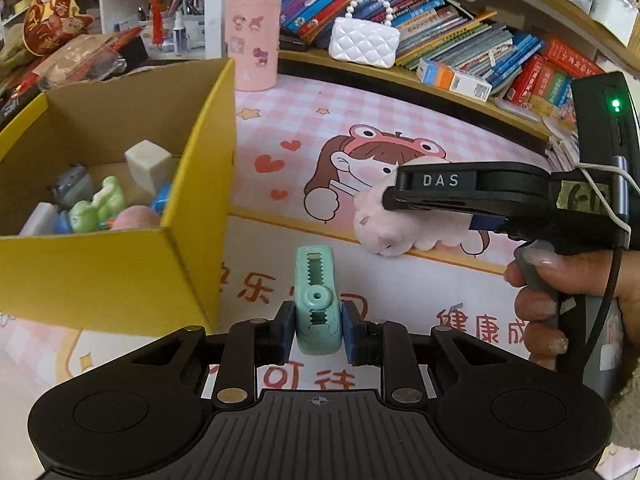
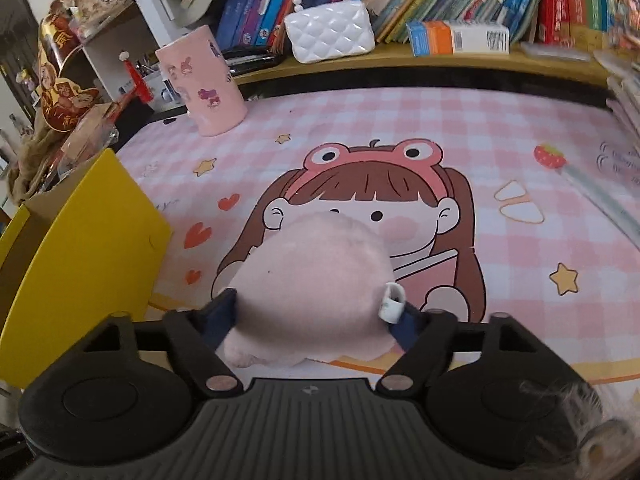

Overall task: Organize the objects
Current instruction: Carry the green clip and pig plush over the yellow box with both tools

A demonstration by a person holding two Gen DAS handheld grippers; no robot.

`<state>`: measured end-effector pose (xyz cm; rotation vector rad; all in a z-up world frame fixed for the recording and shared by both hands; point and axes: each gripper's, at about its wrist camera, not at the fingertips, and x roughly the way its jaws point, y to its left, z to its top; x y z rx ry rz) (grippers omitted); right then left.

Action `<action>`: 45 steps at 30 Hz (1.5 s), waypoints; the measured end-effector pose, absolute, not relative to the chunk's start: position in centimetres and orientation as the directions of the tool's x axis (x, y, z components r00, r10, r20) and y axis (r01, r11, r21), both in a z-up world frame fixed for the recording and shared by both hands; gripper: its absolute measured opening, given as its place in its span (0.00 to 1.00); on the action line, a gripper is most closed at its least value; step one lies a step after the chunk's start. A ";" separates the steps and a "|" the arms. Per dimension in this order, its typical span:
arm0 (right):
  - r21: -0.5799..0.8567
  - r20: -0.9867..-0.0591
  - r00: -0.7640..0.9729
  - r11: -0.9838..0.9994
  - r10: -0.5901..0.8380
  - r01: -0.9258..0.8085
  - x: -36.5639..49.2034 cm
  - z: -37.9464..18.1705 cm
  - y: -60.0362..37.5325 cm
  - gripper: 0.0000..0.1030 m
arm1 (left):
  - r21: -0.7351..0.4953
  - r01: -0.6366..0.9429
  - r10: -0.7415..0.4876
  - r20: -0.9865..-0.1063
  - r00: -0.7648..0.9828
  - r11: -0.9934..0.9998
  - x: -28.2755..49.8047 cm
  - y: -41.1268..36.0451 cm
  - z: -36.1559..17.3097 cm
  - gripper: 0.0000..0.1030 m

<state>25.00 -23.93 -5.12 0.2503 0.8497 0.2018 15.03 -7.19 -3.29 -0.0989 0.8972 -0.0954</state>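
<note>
My left gripper (image 1: 319, 332) is shut on a mint green clip (image 1: 317, 280) and holds it just right of the yellow cardboard box (image 1: 120, 272). The box holds several small toys, among them a green frog (image 1: 98, 206) and a beige block (image 1: 150, 166). My right gripper (image 2: 316, 320) is shut on a pink plush toy (image 2: 316, 276) with a white tag (image 2: 391, 301), above the pink cartoon mat (image 2: 440, 132). In the left wrist view the right gripper (image 1: 404, 204) and its plush (image 1: 384, 228) show at right, over the mat (image 1: 360, 120).
A pink sticker-covered cup (image 1: 251, 42) stands at the mat's far edge. A white quilted purse (image 1: 365, 42) and rows of books (image 1: 460, 36) fill the shelf behind. An orange and blue carton (image 2: 456, 38) lies on the shelf. Clutter sits behind the box at left (image 1: 72, 52).
</note>
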 end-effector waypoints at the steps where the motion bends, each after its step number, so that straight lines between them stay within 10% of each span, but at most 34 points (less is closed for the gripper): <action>1: 0.304 -0.706 0.652 0.950 0.277 -0.074 24.6 -4.9 -24.0 0.65 | -0.132 0.045 -0.131 -0.772 0.622 0.990 14.8 -7.1 -3.2 0.22; 45: 0.145 -0.753 0.613 0.968 0.241 -0.203 -2.4 0.7 -5.1 0.60 | -0.240 0.072 -0.215 -0.649 0.730 0.968 -1.9 11.6 0.5 0.22</action>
